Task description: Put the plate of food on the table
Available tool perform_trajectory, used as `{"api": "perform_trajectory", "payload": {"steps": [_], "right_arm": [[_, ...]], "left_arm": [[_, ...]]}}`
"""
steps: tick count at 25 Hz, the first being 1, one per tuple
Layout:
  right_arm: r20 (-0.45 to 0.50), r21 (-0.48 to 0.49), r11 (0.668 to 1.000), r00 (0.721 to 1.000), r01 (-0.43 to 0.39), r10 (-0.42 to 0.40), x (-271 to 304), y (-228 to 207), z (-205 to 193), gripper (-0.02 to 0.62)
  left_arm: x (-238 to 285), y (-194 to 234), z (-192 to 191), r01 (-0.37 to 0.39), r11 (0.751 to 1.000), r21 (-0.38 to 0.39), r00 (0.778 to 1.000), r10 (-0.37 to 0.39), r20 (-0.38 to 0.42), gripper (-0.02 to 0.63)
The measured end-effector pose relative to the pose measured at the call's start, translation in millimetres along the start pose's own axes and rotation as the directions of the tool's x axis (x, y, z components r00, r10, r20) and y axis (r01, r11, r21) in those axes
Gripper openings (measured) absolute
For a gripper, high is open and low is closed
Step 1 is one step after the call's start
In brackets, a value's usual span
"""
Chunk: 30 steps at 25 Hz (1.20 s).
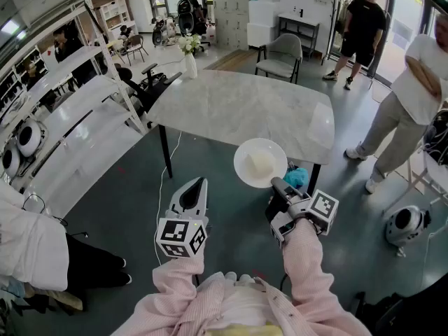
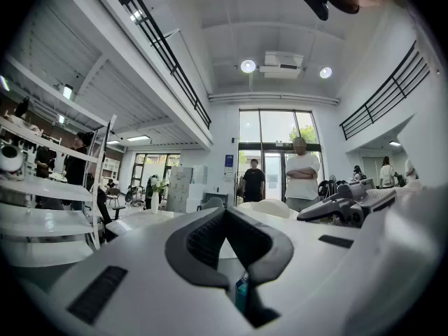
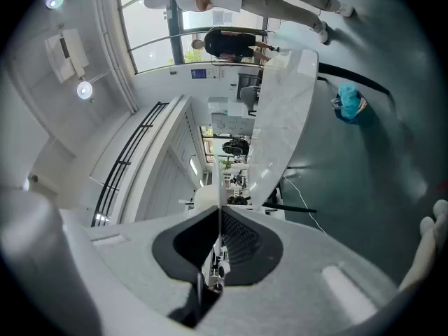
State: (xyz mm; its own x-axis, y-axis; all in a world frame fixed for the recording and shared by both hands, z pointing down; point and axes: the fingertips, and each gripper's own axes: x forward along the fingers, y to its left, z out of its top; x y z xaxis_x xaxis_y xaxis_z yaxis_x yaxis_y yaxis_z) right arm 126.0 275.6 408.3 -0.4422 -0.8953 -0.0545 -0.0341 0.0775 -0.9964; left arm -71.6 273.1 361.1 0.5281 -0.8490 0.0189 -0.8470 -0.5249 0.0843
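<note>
pale pink sleeves (image 1: 308, 257), white left hand-held gripper (image 1: 199, 183), white right hand-held gripper (image 1: 276, 185), black-and-white marker cubes (image 1: 180, 238)

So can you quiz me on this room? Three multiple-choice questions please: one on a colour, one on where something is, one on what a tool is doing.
1. What colour is the plate?
A) red
B) white
C) black

2. Where does the vase of flowers stand?
A) on the marble table's far corner
B) on the plate
C) under the table

3. What is the right tool doing?
A) open and empty
B) shut on the vase
C) shut on the plate's rim

Answers:
1 B: the plate is plain white, with a pale piece of food on it.
2 A: the vase stands on the tabletop at its far left corner.
3 C: the right gripper view shows the thin white rim edge-on between the closed jaws.
</note>
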Motion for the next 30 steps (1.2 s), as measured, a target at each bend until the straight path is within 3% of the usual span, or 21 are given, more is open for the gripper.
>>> {"api": "perform_trajectory", "payload": {"steps": [15,23,30], "right_arm": [[-0.014,0.004,1.0,1.0,0.012,-0.012,1,-4,2,0.015],[-0.077,-0.021,1.0,0.997,0.002,-0.004,3,-7,4,0.017],[-0.104,0.019,1.0,0.994,-0.023,0.025,9,-9,20,0.015]], "left_arm": [[3,-4,-1,-0.005,1.0,-0.001,1.0,0.005,-0.008,-0.002],[-6,-18,-11,-0.033,0.999,-0.015,0.999,0.033,-0.007,-0.002],[6,-28,-17,-0.064,0.998,-0.027,0.998,0.064,-0.023,-0.002]]}}
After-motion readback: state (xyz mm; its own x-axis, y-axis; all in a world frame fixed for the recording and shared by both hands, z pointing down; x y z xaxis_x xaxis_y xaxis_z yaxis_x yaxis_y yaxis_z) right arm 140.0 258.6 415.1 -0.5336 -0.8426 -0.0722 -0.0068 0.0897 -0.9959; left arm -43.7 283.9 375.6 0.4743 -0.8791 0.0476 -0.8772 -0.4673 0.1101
